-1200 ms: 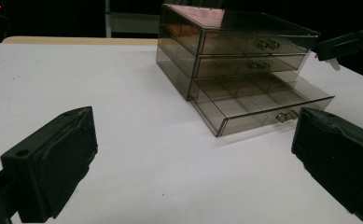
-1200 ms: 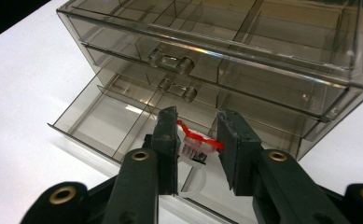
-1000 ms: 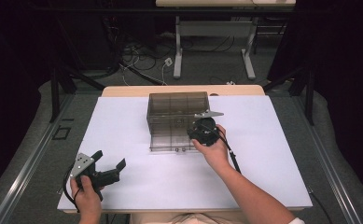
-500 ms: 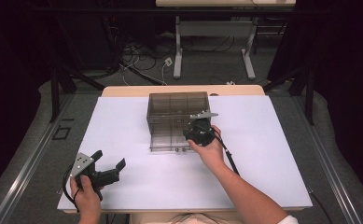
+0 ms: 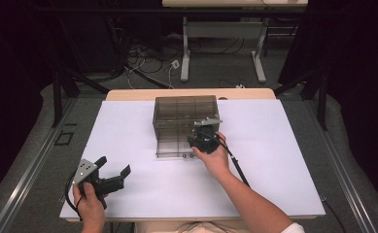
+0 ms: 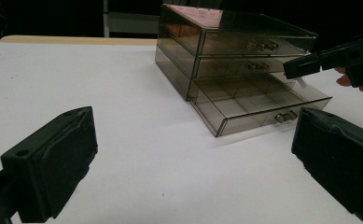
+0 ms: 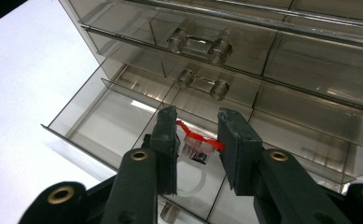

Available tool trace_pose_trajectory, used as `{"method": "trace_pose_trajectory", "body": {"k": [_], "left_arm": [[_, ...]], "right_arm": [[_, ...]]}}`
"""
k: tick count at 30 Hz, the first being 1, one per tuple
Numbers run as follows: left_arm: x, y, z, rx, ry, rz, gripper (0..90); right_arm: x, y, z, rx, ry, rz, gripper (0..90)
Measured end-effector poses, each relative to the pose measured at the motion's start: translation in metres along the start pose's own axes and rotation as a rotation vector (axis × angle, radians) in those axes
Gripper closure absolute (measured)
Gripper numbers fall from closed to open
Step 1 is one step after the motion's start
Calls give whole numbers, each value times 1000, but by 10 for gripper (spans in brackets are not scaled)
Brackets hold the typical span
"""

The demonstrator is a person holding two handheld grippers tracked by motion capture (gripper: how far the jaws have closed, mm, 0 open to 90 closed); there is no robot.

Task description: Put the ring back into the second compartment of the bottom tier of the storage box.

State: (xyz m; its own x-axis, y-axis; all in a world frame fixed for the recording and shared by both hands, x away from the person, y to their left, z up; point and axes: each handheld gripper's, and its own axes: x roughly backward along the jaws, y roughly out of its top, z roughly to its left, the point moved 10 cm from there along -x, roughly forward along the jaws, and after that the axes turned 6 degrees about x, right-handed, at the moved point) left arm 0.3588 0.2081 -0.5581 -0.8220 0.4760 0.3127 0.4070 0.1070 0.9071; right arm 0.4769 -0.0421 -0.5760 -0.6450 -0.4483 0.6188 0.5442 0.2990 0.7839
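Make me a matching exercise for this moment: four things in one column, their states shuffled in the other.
Things:
1. bottom drawer
2. top drawer
3. left gripper
4. right gripper

States:
a. shut on a red-tagged piece
b. pulled out
c. open, nothing between its jaws
d. pushed in

Pairs: 1-b, 2-d, 3-c, 4-a
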Motion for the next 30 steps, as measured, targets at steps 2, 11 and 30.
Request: {"method": "trace_pose_trajectory", "body": {"k": [2, 11, 30], "left_arm": [[-1, 0, -1, 1, -2, 3, 3], [-3, 0, -1, -1, -6, 6, 3], [-2, 0, -1, -2, -2, 4, 3]], "right_arm": [[-3, 0, 0, -7, 2, -5, 685], [-10, -3, 2, -10, -4, -10, 680], [-16, -10, 6, 9, 1, -1, 669]]}}
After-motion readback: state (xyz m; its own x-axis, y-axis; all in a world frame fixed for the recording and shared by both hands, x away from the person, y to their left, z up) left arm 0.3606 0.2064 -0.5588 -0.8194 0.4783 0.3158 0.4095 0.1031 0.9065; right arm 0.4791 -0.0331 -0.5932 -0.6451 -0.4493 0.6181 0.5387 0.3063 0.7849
